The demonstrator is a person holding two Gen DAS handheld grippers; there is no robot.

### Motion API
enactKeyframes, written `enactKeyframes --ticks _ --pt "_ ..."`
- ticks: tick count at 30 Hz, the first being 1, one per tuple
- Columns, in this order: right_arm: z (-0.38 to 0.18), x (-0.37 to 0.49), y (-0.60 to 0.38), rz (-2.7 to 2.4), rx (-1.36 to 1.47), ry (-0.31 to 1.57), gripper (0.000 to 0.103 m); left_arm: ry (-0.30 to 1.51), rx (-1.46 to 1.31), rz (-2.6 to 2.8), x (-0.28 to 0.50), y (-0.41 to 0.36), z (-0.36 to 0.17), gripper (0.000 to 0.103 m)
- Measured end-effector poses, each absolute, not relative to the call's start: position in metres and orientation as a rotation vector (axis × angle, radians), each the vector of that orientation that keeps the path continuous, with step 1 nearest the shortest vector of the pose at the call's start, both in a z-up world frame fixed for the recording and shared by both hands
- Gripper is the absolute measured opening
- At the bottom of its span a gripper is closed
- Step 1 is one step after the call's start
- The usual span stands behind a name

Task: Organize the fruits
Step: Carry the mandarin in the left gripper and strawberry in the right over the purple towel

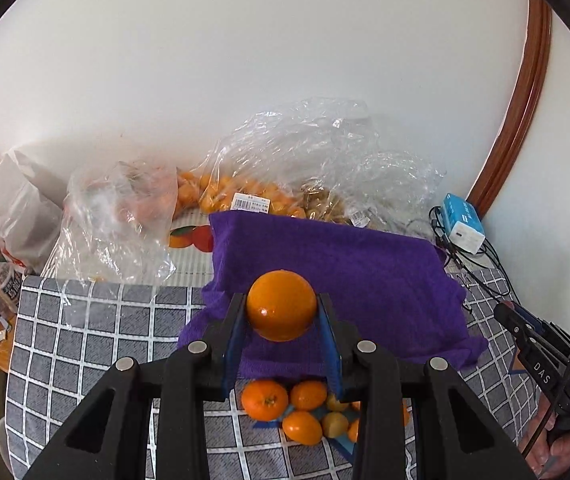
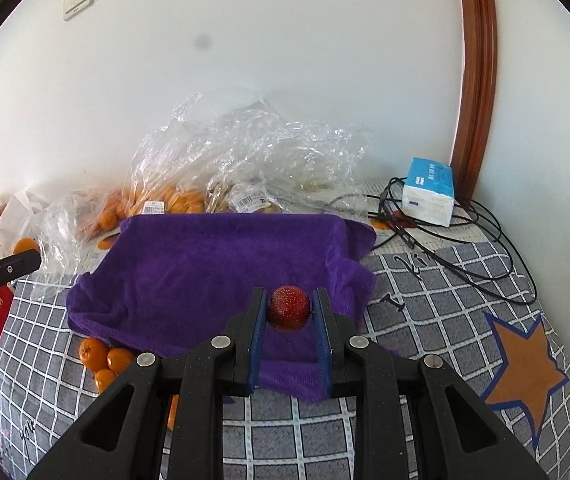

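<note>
Left gripper (image 1: pixel 281 307): black plastic w/ blue pads, fingers clamped on 1 orange (image 1: pixel 281 305), glossy, round, no long axis; held above purple towel (image 1: pixel 365 280).

Right gripper (image 2: pixel 288 309): same build, fingers closed on 1 red fruit (image 2: pixel 288 307), small, round, shiny skin w/ pale speckles; stem end not discernible. Held over towel's near right part.

Purple towel: plush, fuzzy, roughly rectangular, draped over something raised; near edge hangs loose onto gray grid-pattern cloth (image 1: pixel 97 332) w/ white lines covering the bench.

Loose oranges (image 1: pixel 285 404): smooth, approx 6+, clustered in front of the towel's near edge, touching each other.

Clear plastic bags (image 1: pixel 305 160): crinkled, w/ barcode labels, holding small oranges, along white wall behind towel.

Tissue pack (image 2: pixel 429 190): blue/white, soft block, back right, among black cables (image 2: pixel 465 248).

Open room: bare grid cloth left of towel and at right around orange star print (image 2: pixel 525 364).
</note>
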State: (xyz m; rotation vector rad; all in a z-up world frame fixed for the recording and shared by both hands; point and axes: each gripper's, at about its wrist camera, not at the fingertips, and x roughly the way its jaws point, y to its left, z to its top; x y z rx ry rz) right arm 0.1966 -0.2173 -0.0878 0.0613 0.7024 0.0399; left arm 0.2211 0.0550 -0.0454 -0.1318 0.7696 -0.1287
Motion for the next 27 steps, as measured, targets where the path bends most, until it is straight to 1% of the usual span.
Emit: enactKeyframes --ticks 6,16,27 --pt "-0.087 0.215 -0.211 0.045 0.048 0.696 0.023 0.774 -0.120 -0.134 0.241 0.051 -0.046 0.032" --pt "-0.103 0.254 -0.214 0.030 0.063 0.720 0.023 0.806 -0.112 -0.156 0.284 0.037 -0.059 0.032" --pt "-0.138 0.290 -0.217 -0.003 0.053 0.797 0.023 0.889 -0.102 -0.159 0.317 0.033 -0.110 0.032"
